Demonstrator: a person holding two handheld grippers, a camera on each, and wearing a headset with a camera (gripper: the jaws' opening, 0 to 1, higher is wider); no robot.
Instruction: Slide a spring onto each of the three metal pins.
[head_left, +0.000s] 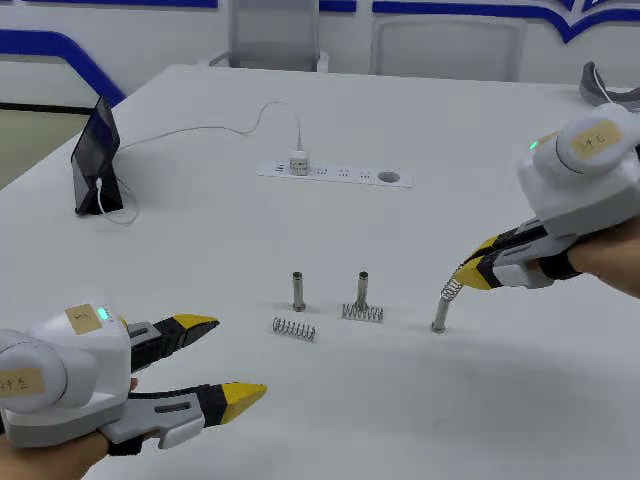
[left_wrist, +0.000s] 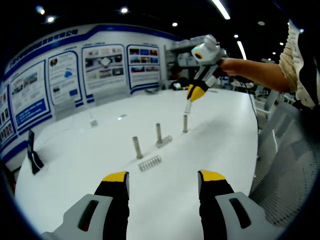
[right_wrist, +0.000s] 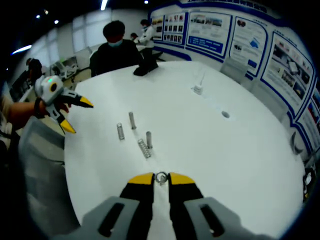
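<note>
Steel coil spring (head_left: 451, 290) in right gripper (head_left: 465, 277) fingers (head_left: 484, 266) atop pin (head_left: 439, 318); left gripper (head_left: 238, 357) fingers wide.

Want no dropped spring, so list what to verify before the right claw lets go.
1. Right claw shut on spring: ok.
2. Spring's lower end at top of right pin: ok.
3. Spring threaded over that pin: cannot tell.
4. Spring in line with that pin: not ok, it leans.
5. Left pin and middle pin upright, bare: ok.
6. Left claw open, away from the pins: ok.
</note>
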